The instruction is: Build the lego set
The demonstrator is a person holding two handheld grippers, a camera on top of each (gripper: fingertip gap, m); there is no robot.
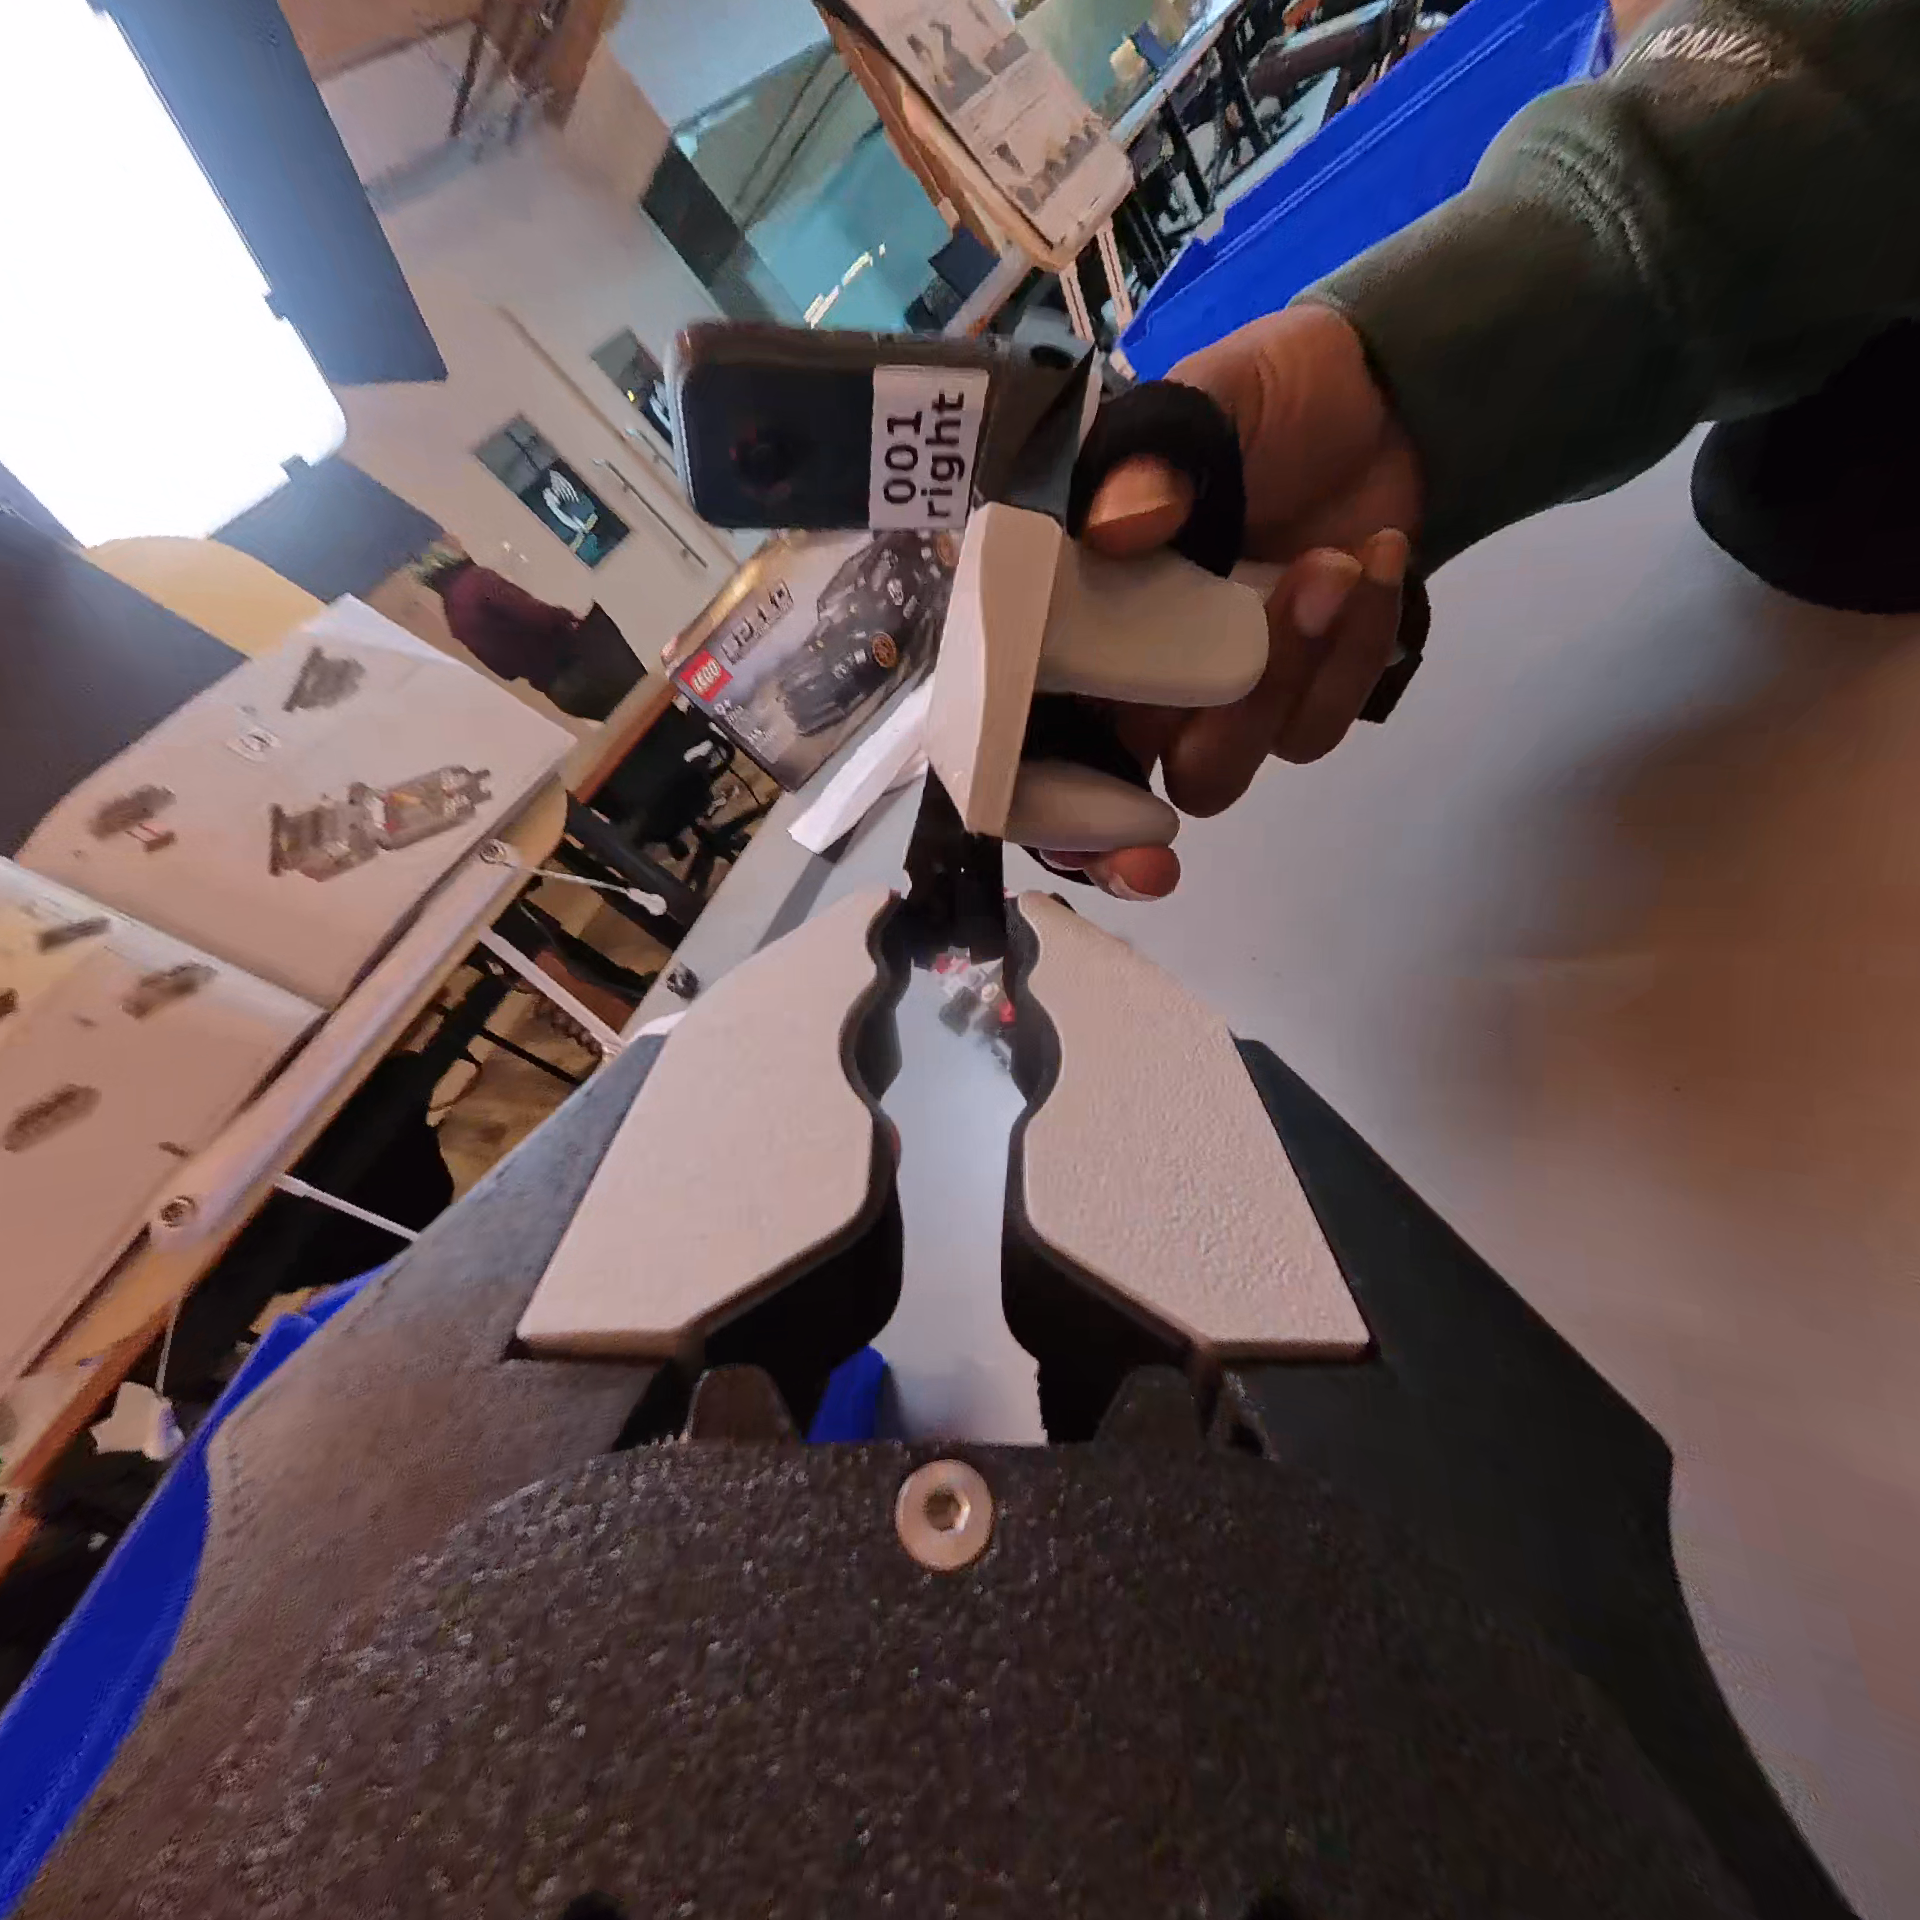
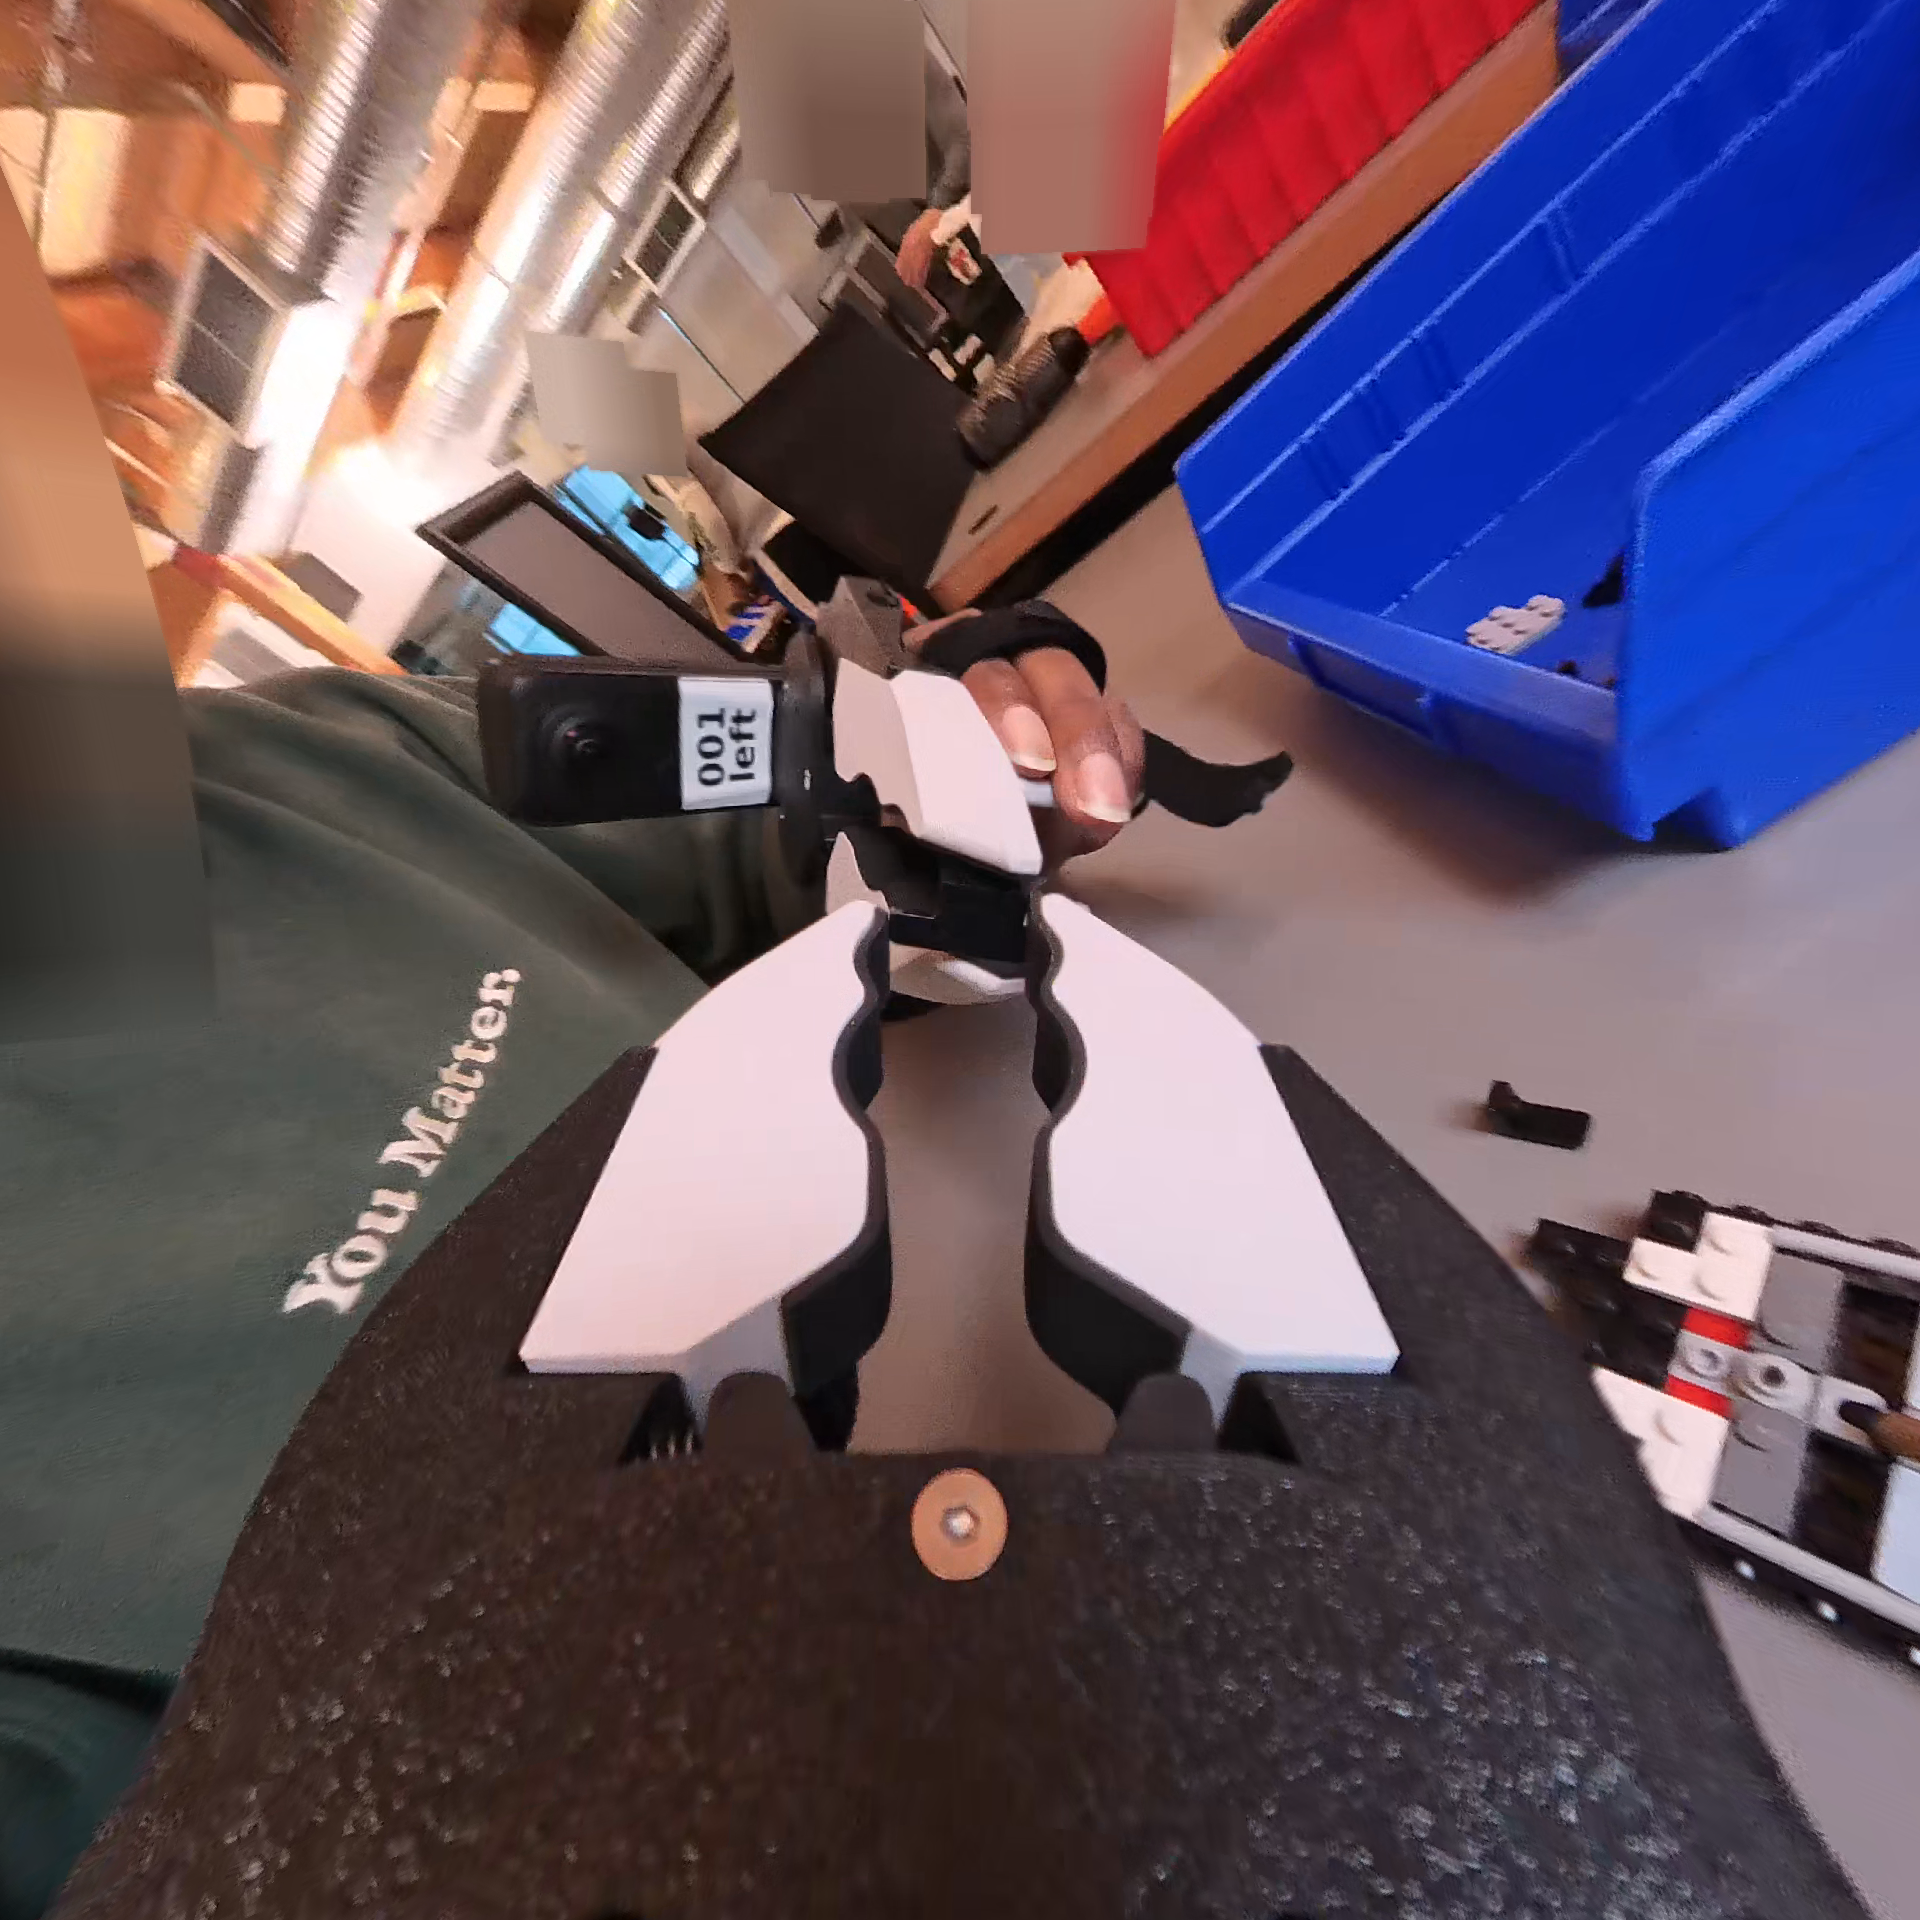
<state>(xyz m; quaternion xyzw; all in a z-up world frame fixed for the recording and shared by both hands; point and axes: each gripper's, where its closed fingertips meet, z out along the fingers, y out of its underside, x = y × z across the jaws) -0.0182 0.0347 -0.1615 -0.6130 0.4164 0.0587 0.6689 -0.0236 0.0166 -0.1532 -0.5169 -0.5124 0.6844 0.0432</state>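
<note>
1. the left claw (image 1: pixel 951 920) is close up, fingers a little apart. something dark sits at the tips, and i cannot tell if it is pinched.
2. the right claw (image 2: pixel 961 920) looks the same, and i cannot tell there either.
3. both claws meet tip to tip over the grey worktop (image 2: pixel 1403 935).
4. a brick car (image 2: pixel 1766 1382) lies on the worktop near the right claw, with a small black piece (image 2: pixel 1536 1114) and a blue bin (image 2: pixel 1558 468) further off.

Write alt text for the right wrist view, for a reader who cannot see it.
The right tool, its white fingers slightly apart with a small dark part between the tips, points at the left tool held in a person's hand. A partly built toy brick model and a loose black brick lie on the grey table, near a blue bin.
</note>
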